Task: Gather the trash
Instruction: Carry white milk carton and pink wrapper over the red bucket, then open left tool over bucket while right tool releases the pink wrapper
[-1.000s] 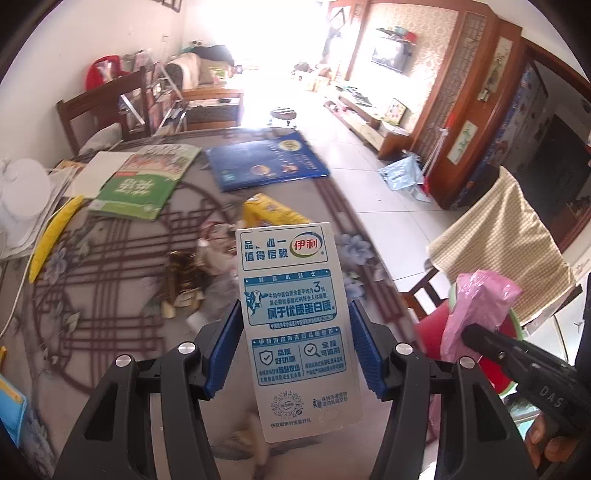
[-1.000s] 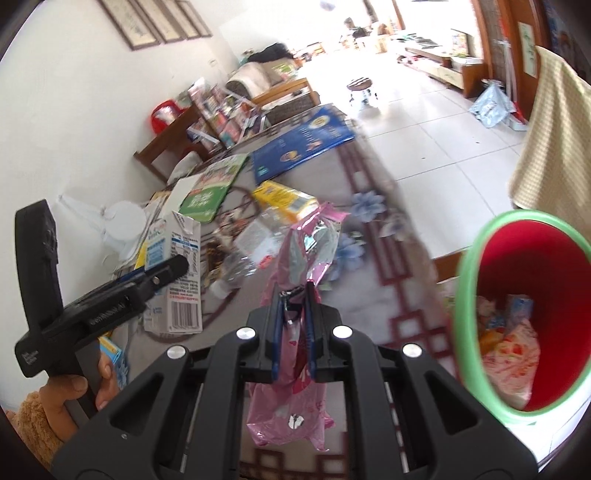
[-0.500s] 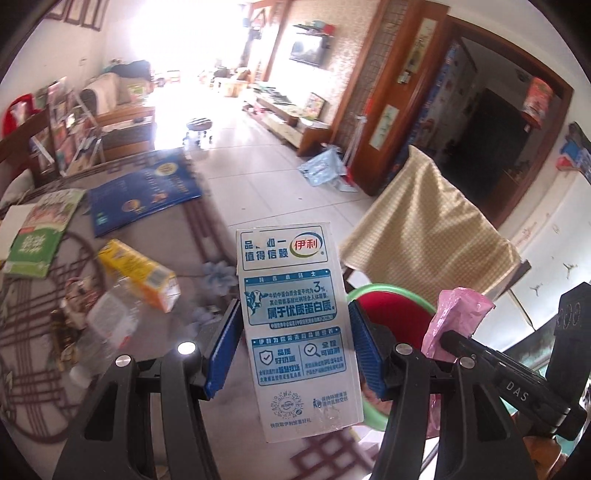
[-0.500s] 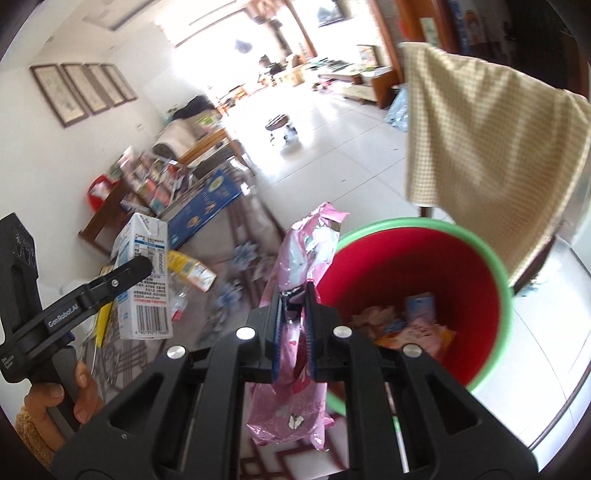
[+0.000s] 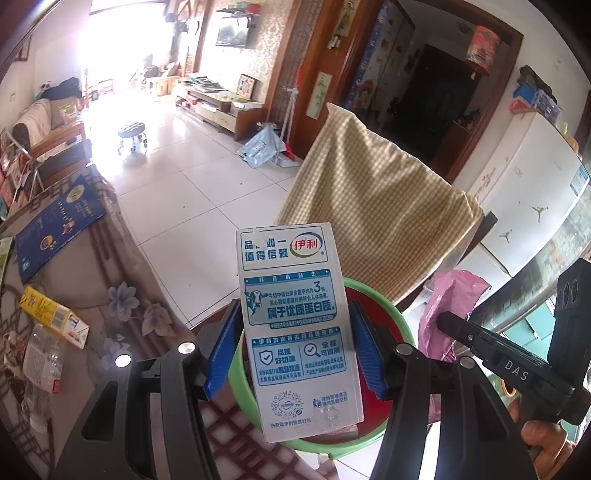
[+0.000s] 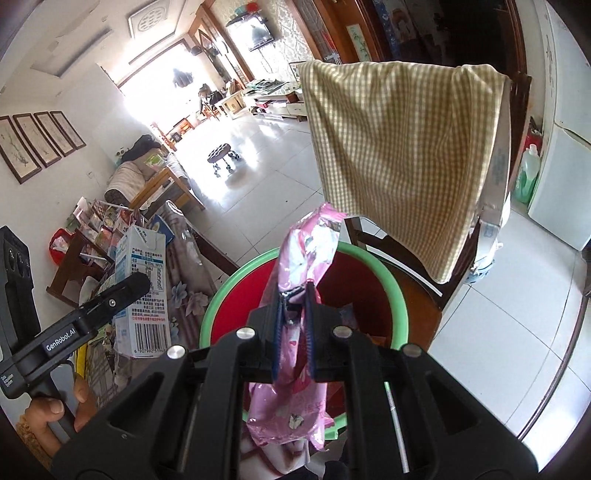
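Both grippers swung from table to bin [image 5: 373,291] | left gripper [image 5: 293,345] clamps carton [image 5: 295,325] | right gripper [image 6: 294,330] pinches wrapper [image 6: 306,251]

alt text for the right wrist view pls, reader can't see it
The right tongs pinch a crumpled pink wrapper above a red bin with a green rim. At left, the left tongs hold a milk carton over the table edge; a checked cloth drapes a chair behind.

Home living-dining room, wall television [image 5: 232,32], sofa [image 5: 35,118], tiled floor [image 5: 177,184], refrigerator [image 5: 532,177]
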The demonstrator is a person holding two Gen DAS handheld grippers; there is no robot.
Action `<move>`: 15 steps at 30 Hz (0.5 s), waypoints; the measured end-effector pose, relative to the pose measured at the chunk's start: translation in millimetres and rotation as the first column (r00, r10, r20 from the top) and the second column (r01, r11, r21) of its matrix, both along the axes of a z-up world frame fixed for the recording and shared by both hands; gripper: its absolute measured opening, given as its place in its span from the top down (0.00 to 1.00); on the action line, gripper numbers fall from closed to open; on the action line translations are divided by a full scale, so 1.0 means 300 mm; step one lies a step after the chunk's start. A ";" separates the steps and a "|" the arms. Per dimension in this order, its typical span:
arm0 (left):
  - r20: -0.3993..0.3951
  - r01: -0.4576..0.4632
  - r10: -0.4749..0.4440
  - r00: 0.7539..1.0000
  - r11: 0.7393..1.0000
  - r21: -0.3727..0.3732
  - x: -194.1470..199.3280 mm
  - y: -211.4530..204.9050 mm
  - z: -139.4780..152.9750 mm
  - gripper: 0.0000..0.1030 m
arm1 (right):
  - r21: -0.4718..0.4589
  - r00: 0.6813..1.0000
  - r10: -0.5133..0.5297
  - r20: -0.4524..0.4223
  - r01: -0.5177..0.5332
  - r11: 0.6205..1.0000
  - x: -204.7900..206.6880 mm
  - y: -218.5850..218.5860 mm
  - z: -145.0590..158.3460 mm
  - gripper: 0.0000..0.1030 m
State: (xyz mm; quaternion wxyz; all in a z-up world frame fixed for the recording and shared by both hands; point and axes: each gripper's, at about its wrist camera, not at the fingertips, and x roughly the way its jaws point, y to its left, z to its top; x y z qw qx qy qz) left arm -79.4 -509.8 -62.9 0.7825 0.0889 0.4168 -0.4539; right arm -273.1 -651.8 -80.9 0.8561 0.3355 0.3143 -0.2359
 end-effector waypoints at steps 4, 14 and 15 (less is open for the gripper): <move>-0.009 0.030 -0.030 1.000 1.000 0.007 -0.007 -0.035 -0.014 0.46 | 0.008 1.000 -0.011 -0.006 0.011 1.000 -0.003 -0.010 -0.005 0.89; -0.038 0.032 -0.032 0.999 0.999 0.012 0.005 -0.062 -0.047 0.46 | 0.008 1.000 -0.007 -0.015 0.007 1.000 0.015 -0.011 -0.001 0.86; -0.041 0.034 -0.033 0.999 0.999 0.010 0.006 -0.061 -0.047 0.45 | 0.004 1.000 -0.012 -0.012 0.012 1.000 0.017 -0.008 0.001 0.81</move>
